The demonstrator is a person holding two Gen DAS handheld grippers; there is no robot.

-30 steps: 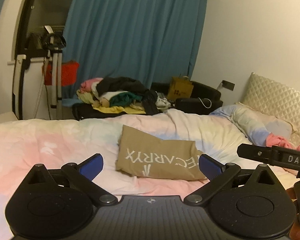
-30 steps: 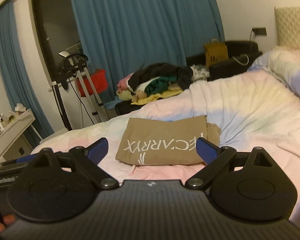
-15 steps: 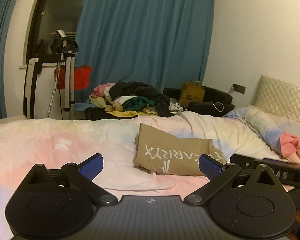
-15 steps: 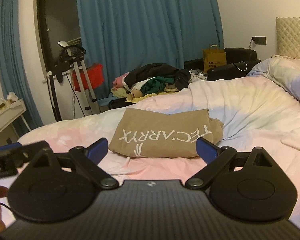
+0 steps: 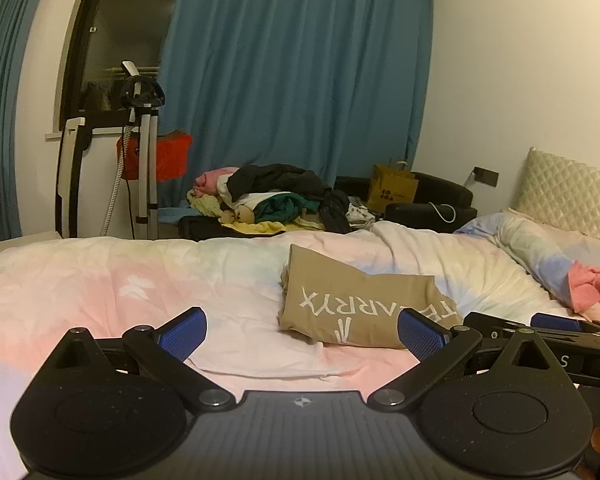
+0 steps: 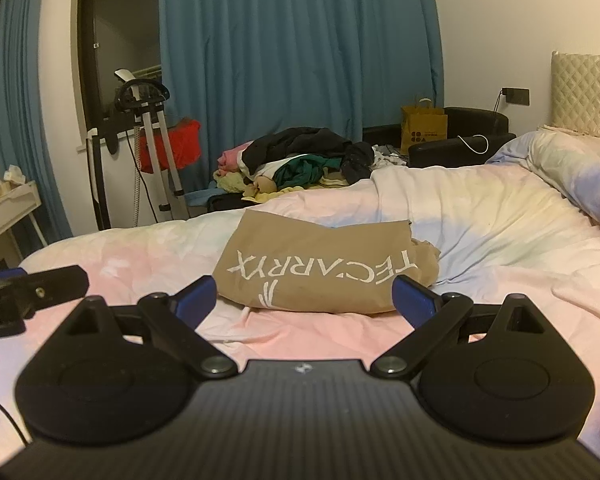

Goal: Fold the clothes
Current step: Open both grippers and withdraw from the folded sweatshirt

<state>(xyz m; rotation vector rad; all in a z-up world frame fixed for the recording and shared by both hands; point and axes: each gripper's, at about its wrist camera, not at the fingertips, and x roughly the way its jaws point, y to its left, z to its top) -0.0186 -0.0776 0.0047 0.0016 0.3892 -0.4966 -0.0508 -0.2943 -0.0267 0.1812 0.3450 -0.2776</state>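
A tan garment (image 5: 352,300) with white upside-down lettering lies folded into a rough rectangle on the pastel bedspread (image 5: 140,280). In the right wrist view the same tan garment (image 6: 324,268) sits just beyond the fingers. My left gripper (image 5: 302,334) is open and empty, hovering above the bed to the near left of the garment. My right gripper (image 6: 304,296) is open too, holding nothing, straight in front of the garment's near edge. The right tool (image 5: 540,332) shows at the left view's right edge, the left tool (image 6: 24,288) at the right view's left edge.
A heap of unfolded clothes (image 5: 276,200) lies beyond the bed's far edge, before blue curtains (image 5: 300,80). A pink garment (image 5: 592,288) lies by the pillow (image 5: 540,248) at right. A garment steamer stand (image 5: 140,160) and a white desk (image 6: 8,204) are at left.
Both grippers have risen and levelled, so more of the room shows. The left view has swung left, shifting the tan garment rightward. Both grippers stay open and the garment has not moved.
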